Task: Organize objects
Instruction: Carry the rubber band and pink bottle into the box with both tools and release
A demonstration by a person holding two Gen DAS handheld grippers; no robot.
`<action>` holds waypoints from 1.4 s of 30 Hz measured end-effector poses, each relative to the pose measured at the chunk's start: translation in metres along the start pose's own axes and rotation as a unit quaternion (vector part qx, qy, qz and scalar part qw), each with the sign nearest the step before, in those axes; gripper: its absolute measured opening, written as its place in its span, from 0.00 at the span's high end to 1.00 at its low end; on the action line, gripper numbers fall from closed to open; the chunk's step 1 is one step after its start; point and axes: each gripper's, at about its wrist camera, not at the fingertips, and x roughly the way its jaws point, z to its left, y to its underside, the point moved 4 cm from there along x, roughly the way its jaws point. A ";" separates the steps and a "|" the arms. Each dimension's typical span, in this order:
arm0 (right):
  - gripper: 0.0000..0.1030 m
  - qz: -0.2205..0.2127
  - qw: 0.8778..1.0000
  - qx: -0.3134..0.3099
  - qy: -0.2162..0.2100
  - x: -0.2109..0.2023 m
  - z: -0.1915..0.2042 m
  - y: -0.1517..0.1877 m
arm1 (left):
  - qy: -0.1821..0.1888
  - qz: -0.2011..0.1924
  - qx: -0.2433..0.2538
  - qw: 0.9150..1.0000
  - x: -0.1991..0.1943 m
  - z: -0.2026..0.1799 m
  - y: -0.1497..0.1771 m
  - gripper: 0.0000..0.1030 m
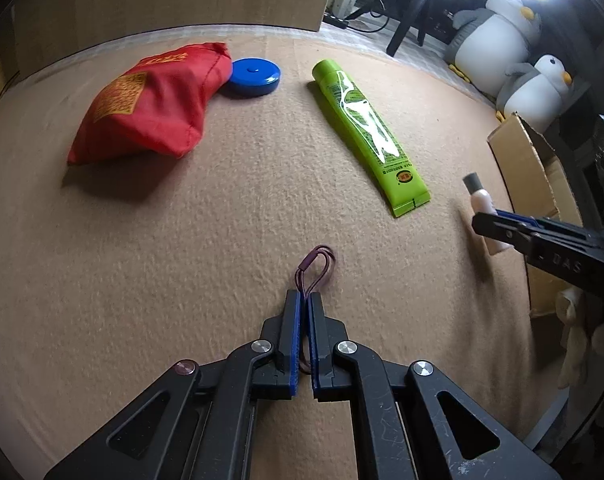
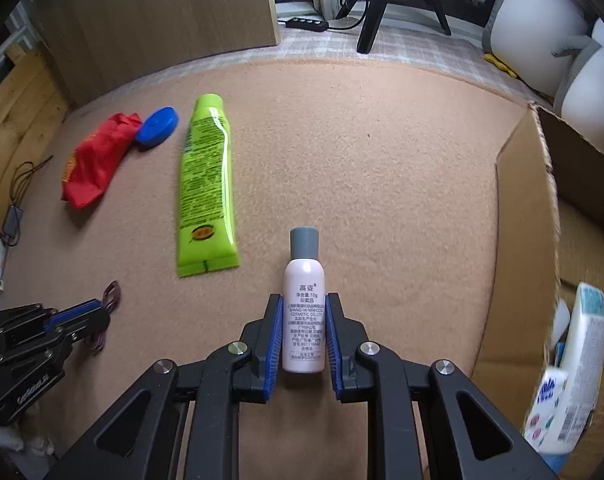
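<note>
The left tongs (image 1: 305, 296) were clenched on a purple hair tie (image 1: 315, 268) above the beige counter (image 1: 222, 220). The right tongs (image 2: 304, 300) gripped a pink bottle (image 2: 304, 320), beside the green tube (image 2: 208, 184) and near the box (image 2: 513, 240).

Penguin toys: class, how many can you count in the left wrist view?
2. A large penguin toy sits at top right; a smaller penguin toy sits just below, behind the cardboard box. Others may be hidden.

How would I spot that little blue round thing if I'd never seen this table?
Start at the tan blanket and find the red cloth pouch at its far left. The blue disc lies flat touching the pouch's far end, left of the green tube; it's the only round item.
</note>
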 end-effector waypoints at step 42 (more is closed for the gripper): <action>0.82 -0.104 0.987 0.118 0.027 -0.138 -0.144 0.072 | 0.112 -0.056 0.149 0.981 -0.022 -0.245 -0.082 0.97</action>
